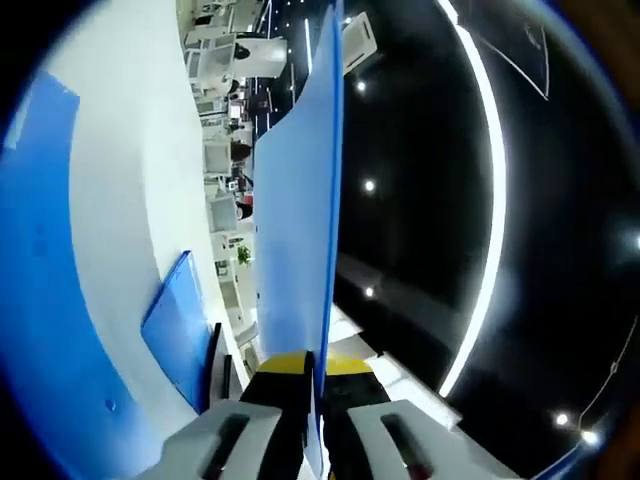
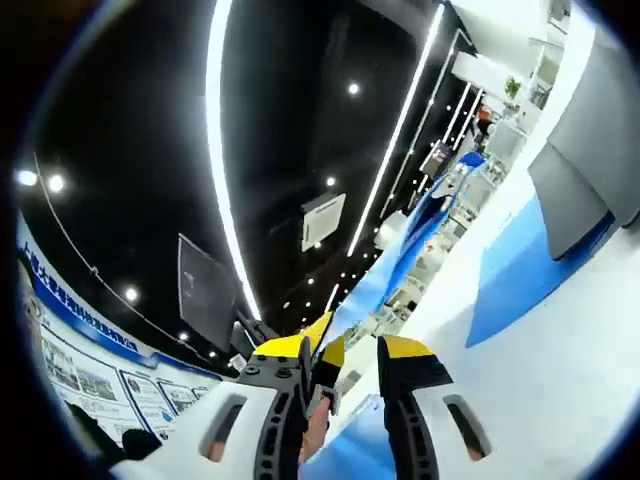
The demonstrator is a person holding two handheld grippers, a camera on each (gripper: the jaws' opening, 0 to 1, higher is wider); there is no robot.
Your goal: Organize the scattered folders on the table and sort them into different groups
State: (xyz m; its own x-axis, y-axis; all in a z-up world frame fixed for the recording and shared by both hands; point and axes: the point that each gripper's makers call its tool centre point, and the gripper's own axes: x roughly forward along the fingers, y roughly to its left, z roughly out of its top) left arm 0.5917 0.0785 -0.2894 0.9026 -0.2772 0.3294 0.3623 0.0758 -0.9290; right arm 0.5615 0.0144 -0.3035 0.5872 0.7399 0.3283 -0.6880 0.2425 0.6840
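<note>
Left gripper view: left gripper [image 1: 312, 405] is closed on the lower edge of a blue folder [image 1: 300, 220], which rises edge-on from the jaws at bottom centre to the top of the frame. Its long axis runs straight along the gripper's line of sight. The white desk [image 1: 120, 180] fills the left of the frame; on it a second blue folder [image 1: 182, 325] lies just left of the jaws, and a larger blue sheet [image 1: 45, 300] lies at far left. The held folder is clear of the desk.

Right gripper view: right gripper [image 2: 352, 372] has its jaws apart with nothing between them. The same raised folder [image 2: 400, 255] appears as a blue strip running from just above the jaws toward the upper right. A blue folder [image 2: 530, 270] and a grey one [image 2: 590, 170] lie on the desk at right.

Judgement: the left gripper carries the load; the right is free and near its edge.
</note>
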